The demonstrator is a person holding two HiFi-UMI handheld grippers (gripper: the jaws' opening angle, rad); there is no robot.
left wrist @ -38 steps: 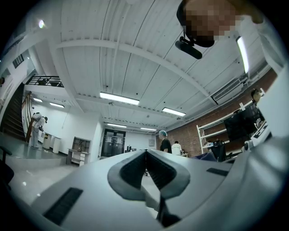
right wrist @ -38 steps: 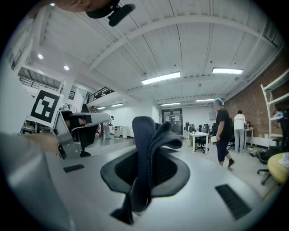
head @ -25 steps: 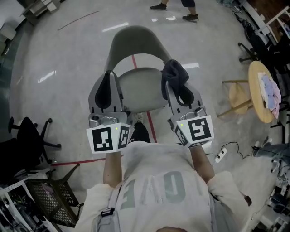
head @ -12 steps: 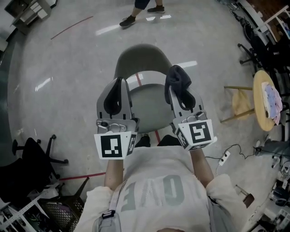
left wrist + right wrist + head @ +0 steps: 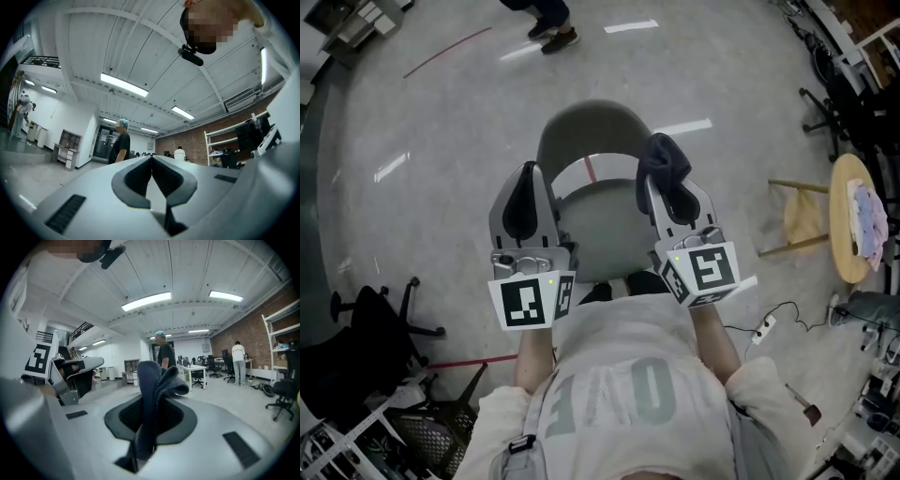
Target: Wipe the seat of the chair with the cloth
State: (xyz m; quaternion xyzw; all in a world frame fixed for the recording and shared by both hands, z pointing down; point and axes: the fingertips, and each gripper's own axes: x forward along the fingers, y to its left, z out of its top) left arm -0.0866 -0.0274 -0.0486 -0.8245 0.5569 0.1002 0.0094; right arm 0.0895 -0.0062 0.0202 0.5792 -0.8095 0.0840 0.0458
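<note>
A grey chair stands on the floor in front of me, its seat (image 5: 600, 230) below its curved backrest (image 5: 591, 127). Both grippers are held up above the seat, pointing upward. My right gripper (image 5: 667, 178) is shut on a dark blue cloth (image 5: 662, 159), which sticks up from between the jaws and flops over (image 5: 154, 394). My left gripper (image 5: 525, 192) is over the seat's left side, its jaws closed together (image 5: 151, 176) with nothing between them.
A round wooden stool (image 5: 848, 220) with a cloth on it stands at the right. Black office chairs (image 5: 366, 319) and a wire rack sit at the lower left. A person's feet (image 5: 548, 33) are beyond the chair. A cable and plug (image 5: 764, 319) lie on the floor to the right.
The chair has shifted lower in the head view as the camera tilted. The person beyond the chair walked leftward. Both grippers stay raised, the right still holding the cloth.
</note>
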